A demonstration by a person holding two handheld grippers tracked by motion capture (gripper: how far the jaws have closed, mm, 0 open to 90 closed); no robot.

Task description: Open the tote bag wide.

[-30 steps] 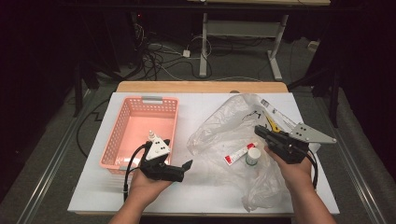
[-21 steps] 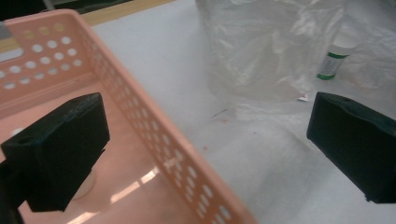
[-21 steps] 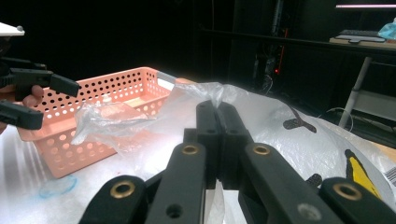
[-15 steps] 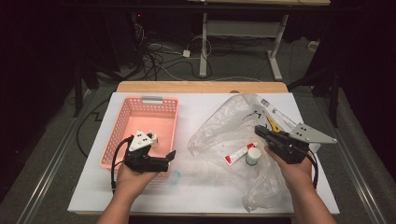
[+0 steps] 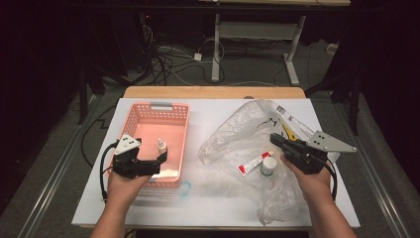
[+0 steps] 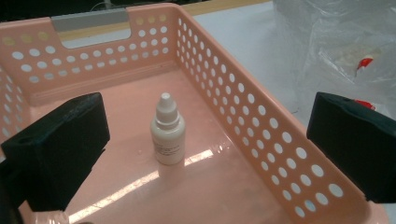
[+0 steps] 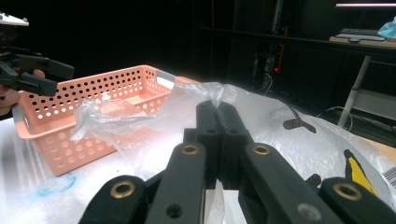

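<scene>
Your left gripper (image 6: 205, 154) hovers over the pink basket's (image 5: 176, 139) near end, jaws wide apart and empty. The dropper bottle (image 6: 167, 130) stands upright on the basket floor. Your right gripper (image 7: 217, 114) has its jaws pressed together on the clear plastic bag (image 7: 154, 116).

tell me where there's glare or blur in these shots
High view: table brightly lit, surroundings dark. Left gripper view: glare streak on the basket floor near the dropper bottle, claw tips soft. Right gripper view: dark background, shut right claw slightly blurred.

Basket (image 6: 261, 135) wall flanks bottle (image 6: 168, 133); room above.
</scene>
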